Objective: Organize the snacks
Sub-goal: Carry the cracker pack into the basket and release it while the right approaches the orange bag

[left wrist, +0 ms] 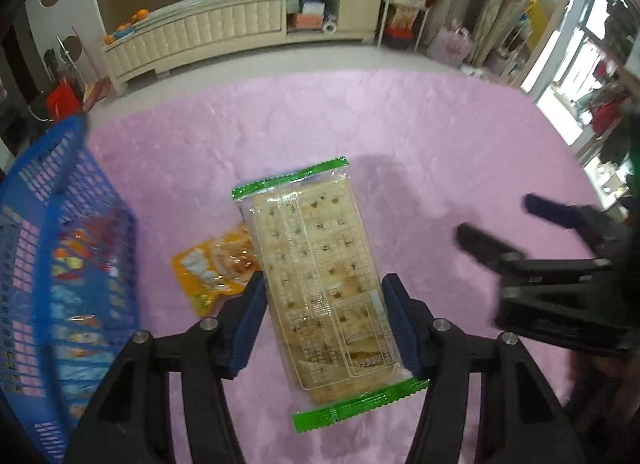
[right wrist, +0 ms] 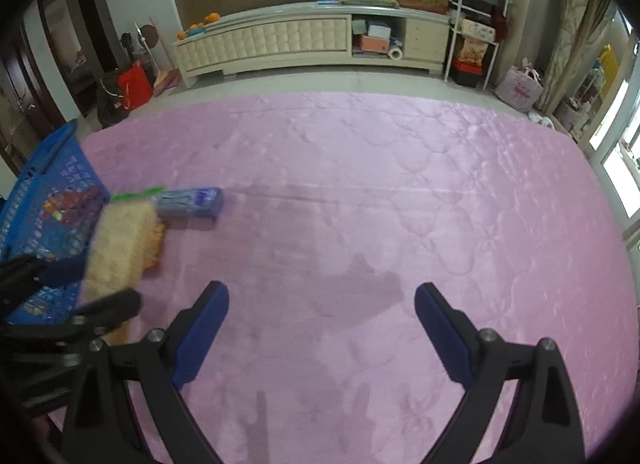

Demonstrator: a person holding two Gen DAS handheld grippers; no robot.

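Note:
My left gripper point(left wrist: 324, 284) is shut on a clear cracker pack with green ends point(left wrist: 320, 276) and holds it above the pink blanket point(left wrist: 320, 124). An orange snack pouch point(left wrist: 212, 268) lies on the blanket just left of it, partly hidden by the pack. A blue plastic basket point(left wrist: 60, 264) with several snacks inside stands at the left. My right gripper point(right wrist: 322, 292) is open and empty over the blanket; it also shows in the left wrist view point(left wrist: 496, 220). A blue-grey snack pack point(right wrist: 190, 203) lies on the blanket beyond the crackers point(right wrist: 120, 248), near the basket point(right wrist: 48, 204).
The pink blanket point(right wrist: 400, 184) covers a wide flat surface, with its edge at the far side. A white low cabinet point(right wrist: 312, 40) stands against the back wall across the floor. A metal rack point(right wrist: 476, 24) and bags stand at the back right.

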